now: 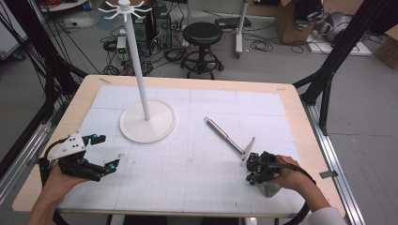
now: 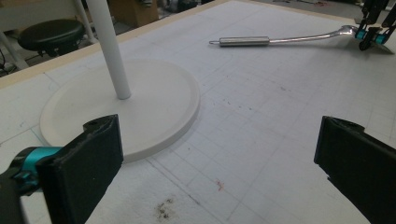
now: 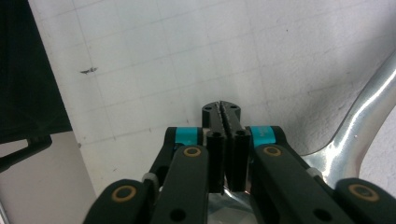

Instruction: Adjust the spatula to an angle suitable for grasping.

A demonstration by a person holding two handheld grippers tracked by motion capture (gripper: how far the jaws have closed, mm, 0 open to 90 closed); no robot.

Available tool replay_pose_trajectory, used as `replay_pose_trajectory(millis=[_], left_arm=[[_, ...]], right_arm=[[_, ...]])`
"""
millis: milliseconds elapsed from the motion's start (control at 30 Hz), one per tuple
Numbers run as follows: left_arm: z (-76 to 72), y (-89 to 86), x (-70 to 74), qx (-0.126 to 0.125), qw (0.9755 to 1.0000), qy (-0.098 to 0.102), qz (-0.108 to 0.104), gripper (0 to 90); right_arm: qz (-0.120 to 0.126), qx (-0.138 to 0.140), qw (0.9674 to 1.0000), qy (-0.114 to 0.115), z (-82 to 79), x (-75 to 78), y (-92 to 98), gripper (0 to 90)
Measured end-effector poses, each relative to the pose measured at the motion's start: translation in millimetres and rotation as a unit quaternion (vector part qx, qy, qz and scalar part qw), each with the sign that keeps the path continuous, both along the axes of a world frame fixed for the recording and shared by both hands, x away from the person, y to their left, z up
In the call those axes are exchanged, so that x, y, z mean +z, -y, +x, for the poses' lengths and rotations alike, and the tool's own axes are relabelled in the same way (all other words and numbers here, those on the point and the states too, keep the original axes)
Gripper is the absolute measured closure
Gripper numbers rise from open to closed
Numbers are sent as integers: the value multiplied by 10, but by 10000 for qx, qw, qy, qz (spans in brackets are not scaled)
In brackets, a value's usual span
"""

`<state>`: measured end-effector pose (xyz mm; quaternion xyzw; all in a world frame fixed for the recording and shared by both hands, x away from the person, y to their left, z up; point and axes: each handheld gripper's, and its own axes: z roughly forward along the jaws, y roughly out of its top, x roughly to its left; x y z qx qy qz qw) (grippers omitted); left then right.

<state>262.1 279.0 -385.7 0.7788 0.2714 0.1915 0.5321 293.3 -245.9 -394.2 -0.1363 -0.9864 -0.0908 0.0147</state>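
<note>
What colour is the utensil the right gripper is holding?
Shiny silver metal, handle and neck alike; the utensil shows best in the left gripper view.

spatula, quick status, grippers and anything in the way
Left gripper open, idle on the mat. Right gripper shut on spatula at its blade end, handle pointing toward the white stand. Mat between them bare.

High view is looking down over the counter (image 1: 291, 122); both tongs' views are sitting close above it, sharing its white mat (image 2: 280, 116).
</note>
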Motion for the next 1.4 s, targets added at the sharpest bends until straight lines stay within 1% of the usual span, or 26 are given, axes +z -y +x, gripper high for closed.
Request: replay_pose_trajectory(millis=[33,100,200,233,267,300,333,400,467,533,567,633,667,700,733,767,800,833,900,967,1100,1167,1233,1300,1333,1400], left_arm=[[0,0,0,-2,10000,2,1,17],[1,-1,1,-3,10000,1,1,17],[4,-7,4,-7,10000,16,-9,18],[2,-10,6,3,10000,15,-11,17],[2,-11,8,6,10000,20,-22,17],[-2,-11,9,14,10000,20,-39,17],[-2,-12,11,8,10000,23,-34,17],[-1,-14,16,-6,10000,28,-28,17],[-1,-14,19,5,10000,36,-37,17],[-2,-18,22,7,10000,41,-42,17],[-3,-20,24,13,10000,38,-45,18],[-3,-22,26,23,10000,48,-54,17],[-3,-22,27,23,10000,48,-62,18],[-4,-23,28,26,10000,50,-60,18],[-4,-23,29,26,10000,49,-55,18],[-4,-25,32,26,10000,50,-52,17],[-4,-25,35,24,10000,54,-63,17],[-3,-26,40,9,10000,67,-59,18],[-7,-22,48,7,10000,67,-61,17],[-9,-15,53,10,10000,65,-71,18],[-11,-4,67,-25,9999,90,-95,17],[-12,2,70,-37,9999,98,-102,17],[-15,6,73,-40,9999,88,-105,18],[-16,6,73,-42,9999,87,-106,17],[-14,3,74,-41,9999,95,-90,17],[-12,0,75,-35,9999,101,-107,17]], right_arm=[[18,-23,10000,11,-5,9,1,837],[102,-42,9999,52,-13,33,-2,812],[224,-21,9997,104,-27,93,-21,724],[228,-22,9996,135,-29,117,-30,695],[228,-63,9997,106,-27,147,-41,666],[256,-23,9995,175,-13,168,-47,630],[250,-34,9995,209,-7,195,-57,592],[198,-41,9994,294,11,255,-84,474],[284,-32,9991,327,31,319,-109,390],[366,-102,9988,314,53,362,-135,294],[350,-89,9987,360,69,376,-149,247],[345,-176,9983,437,97,401,-184,157],[401,-246,9977,490,111,409,-197,137],[430,-300,9975,471,127,427,-210,108],[482,-348,9968,542,140,437,-222,71],[524,-367,9961,605,152,442,-228,6],[578,-428,9953,652,171,450,-238,4],[569,-508,9944,734,182,465,-244,4],[635,-616,9922,879,211,489,-251,4],[716,-725,9908,894,244,505,-254,4],[768,-871,9880,1015,314,535,-271,4],[789,-1013,9865,1015,352,540,-286,4],[817,-1076,9855,1031,397,536,-303,4],[865,-1195,9828,1110,449,521,-318,4],[870,-1241,9820,1124,471,511,-317,4],[936,-1350,9804,1087,515,480,-320,4]])
